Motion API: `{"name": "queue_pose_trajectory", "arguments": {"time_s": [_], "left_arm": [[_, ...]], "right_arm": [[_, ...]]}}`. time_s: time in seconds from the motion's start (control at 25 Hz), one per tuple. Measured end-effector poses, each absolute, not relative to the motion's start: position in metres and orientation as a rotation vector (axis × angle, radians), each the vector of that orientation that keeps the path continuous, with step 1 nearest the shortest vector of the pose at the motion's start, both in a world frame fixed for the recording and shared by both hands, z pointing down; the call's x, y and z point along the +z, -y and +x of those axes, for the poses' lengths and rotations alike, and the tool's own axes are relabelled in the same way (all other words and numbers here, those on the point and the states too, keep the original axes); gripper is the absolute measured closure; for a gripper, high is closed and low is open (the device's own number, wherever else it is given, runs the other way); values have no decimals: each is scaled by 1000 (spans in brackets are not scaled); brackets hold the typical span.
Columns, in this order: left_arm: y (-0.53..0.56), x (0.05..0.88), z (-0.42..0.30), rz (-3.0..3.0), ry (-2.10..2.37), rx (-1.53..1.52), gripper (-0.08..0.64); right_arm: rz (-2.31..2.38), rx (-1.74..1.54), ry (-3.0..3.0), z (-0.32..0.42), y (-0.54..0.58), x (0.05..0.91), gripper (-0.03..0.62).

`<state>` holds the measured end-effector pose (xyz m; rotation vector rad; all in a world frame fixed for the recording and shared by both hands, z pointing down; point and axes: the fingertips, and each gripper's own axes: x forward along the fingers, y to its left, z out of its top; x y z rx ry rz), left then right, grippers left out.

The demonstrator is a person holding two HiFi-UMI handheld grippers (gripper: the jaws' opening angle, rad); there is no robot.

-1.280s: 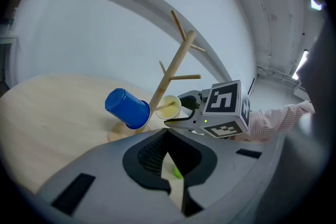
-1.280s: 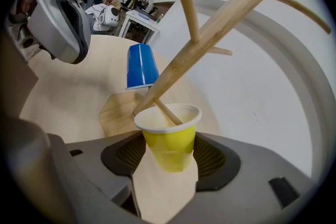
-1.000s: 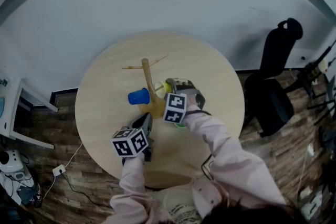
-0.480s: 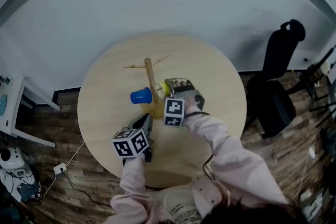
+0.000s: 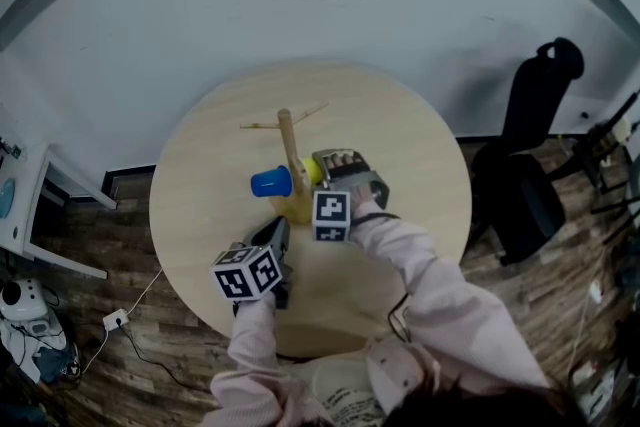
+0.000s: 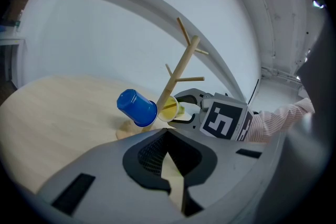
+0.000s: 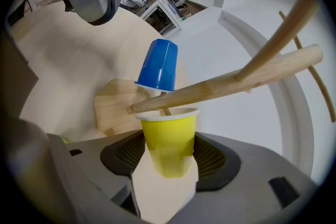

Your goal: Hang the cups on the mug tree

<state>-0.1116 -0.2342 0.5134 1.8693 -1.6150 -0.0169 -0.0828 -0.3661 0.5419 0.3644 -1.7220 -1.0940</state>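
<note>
A wooden mug tree [image 5: 289,147] stands mid-table, and a blue cup [image 5: 268,182] hangs mouth-inward on a left peg. My right gripper [image 5: 324,167] is at the tree's right side, shut on a yellow cup [image 5: 313,169]. In the right gripper view the yellow cup [image 7: 169,147] sits between both pads, its rim up against the trunk [image 7: 236,84] with a peg going into its mouth; the blue cup [image 7: 157,65] hangs beyond. My left gripper [image 5: 272,235] hovers nearer the person, jaws together on nothing. Its own view shows the tree [image 6: 181,71], blue cup [image 6: 137,108] and yellow cup [image 6: 169,110] ahead.
The round wooden table [image 5: 420,245] ends close behind both grippers. A black office chair [image 5: 530,145] stands at the right and a white cabinet [image 5: 35,205] at the left. The tree's flat base [image 7: 113,105] lies below the cups; a green sliver [image 7: 63,139] shows beside it.
My right gripper has rolled at the tree with the yellow cup in it, and its marker cube now covers a green patch seen before. The left gripper has kept its place.
</note>
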Motion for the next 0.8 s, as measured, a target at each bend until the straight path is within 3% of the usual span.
{"name": "queue_pose_trajectory", "arguments": {"time_s": [0.8], "left_arm": [[224,520,-124,1826,1632,-45,545]], "right_arm": [[388,-1126,1729,-89,365,546,254]]}}
